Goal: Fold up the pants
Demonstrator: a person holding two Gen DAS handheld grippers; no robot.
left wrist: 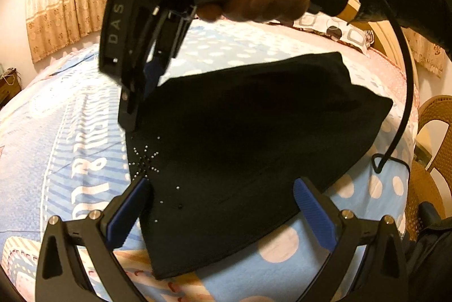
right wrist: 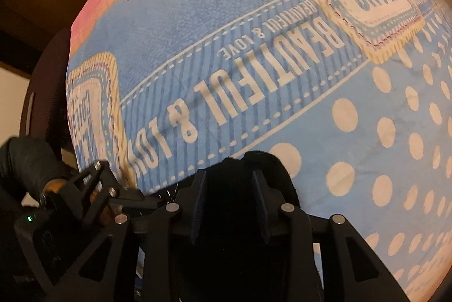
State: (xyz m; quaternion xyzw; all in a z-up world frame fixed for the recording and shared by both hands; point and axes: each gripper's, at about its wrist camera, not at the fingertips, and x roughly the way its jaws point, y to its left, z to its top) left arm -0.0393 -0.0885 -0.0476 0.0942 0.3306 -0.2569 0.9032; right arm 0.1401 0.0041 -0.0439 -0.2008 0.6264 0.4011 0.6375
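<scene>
The black pants point(left wrist: 254, 149) lie folded into a compact, roughly triangular bundle on the blue printed bedsheet point(left wrist: 70, 155), with a small starburst of silver studs point(left wrist: 145, 161) visible near one edge. The left gripper point(left wrist: 223, 206) is positioned above the near part of the bundle with its blue-padded fingers point(left wrist: 313, 214) spread wide apart and no fabric between them; it is released. The right gripper point(left wrist: 141, 93) enters the left wrist view from above, held by a bare hand point(left wrist: 254, 0), and its tips meet the upper left corner of the pants. In the right wrist view, the right gripper point(right wrist: 230, 206) has its two fingers drawn partly together, and a fold of black fabric point(right wrist: 254, 163) sits between them and bulges out past the tips; the gripper is clamped on the pants. Beyond the fabric, the sheet shows white polka dots and the lettering "BEAUTIFUL & LOVE". The left gripper point(right wrist: 90, 189) appears at the lower left of this view. A patterned pillow point(left wrist: 333, 28) lies at the far end of the bed, curtains point(left wrist: 56, 0) hang behind it, and a wicker chair point(left wrist: 429, 132) stands beside the bed.
</scene>
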